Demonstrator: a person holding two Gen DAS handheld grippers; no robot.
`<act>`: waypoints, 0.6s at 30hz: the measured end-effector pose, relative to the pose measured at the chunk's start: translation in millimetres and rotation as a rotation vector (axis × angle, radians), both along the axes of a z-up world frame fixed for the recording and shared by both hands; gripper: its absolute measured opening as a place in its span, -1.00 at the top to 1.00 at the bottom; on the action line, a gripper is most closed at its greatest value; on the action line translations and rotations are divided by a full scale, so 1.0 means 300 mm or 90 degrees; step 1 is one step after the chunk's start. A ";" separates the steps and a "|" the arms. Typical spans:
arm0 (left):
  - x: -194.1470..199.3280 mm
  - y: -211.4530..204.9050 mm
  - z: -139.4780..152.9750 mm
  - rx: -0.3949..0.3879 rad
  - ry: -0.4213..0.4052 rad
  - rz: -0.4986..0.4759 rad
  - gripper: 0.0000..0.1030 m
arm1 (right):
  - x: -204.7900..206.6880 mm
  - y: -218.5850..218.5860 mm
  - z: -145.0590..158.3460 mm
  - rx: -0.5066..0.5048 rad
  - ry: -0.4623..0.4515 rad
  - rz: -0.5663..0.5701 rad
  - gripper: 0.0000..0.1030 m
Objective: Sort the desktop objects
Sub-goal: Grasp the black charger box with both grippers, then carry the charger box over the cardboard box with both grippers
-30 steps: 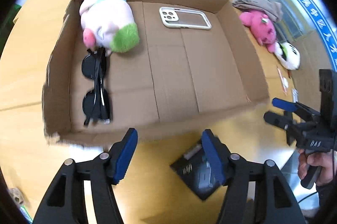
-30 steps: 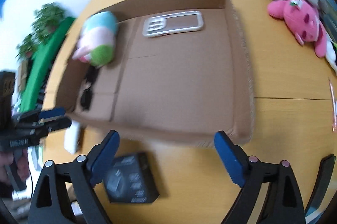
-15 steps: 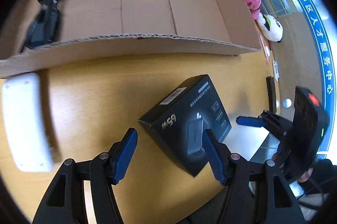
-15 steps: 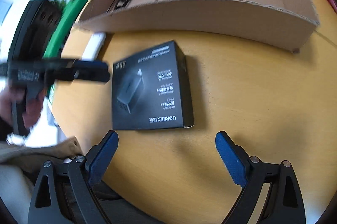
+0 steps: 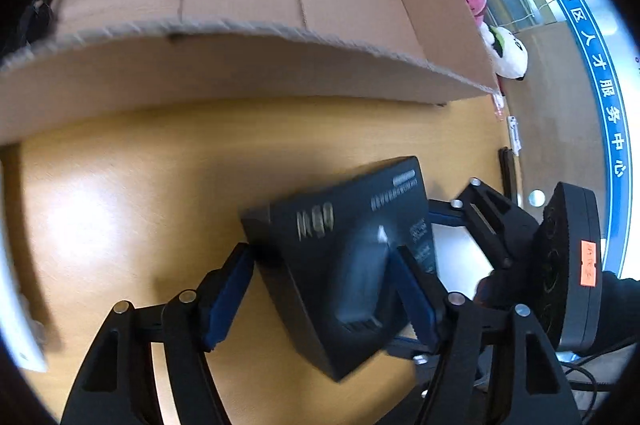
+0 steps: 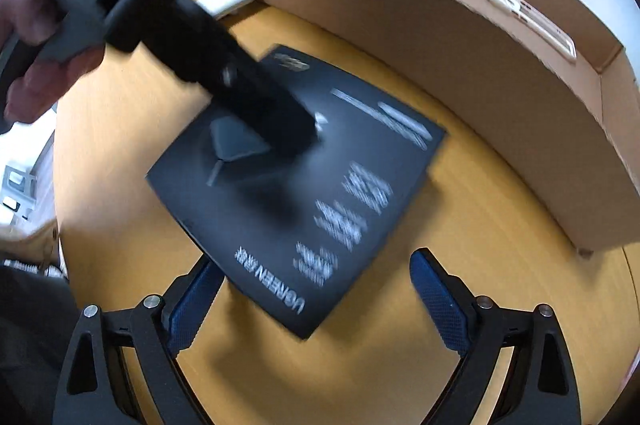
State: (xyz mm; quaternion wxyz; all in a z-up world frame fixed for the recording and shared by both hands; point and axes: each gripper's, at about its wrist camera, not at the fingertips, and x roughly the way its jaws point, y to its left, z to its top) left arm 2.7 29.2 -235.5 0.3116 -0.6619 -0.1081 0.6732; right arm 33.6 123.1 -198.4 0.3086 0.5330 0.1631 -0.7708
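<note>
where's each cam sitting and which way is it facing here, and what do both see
Left wrist: sits on the left hand-held gripper, looking steeply down at the black charger box on the wooden table; the right hand-held gripper shows alongside.
Right wrist: sits on the right hand-held gripper, looking down at the same box; the person's left hand shows.
Shared: the box, the table, the cardboard tray, the white phone case.
</note>
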 end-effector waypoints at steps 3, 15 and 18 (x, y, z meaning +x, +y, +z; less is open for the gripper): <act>0.008 0.012 0.001 -0.005 -0.002 0.032 -0.38 | 0.001 -0.003 -0.003 -0.004 -0.009 -0.015 -0.69; 0.033 0.056 0.047 -0.014 0.000 0.027 -0.38 | 0.070 0.043 0.010 -0.032 -0.019 -0.073 -0.47; 0.042 0.053 0.090 -0.012 0.015 0.023 -0.38 | 0.064 0.078 0.058 -0.033 -0.007 -0.083 -0.47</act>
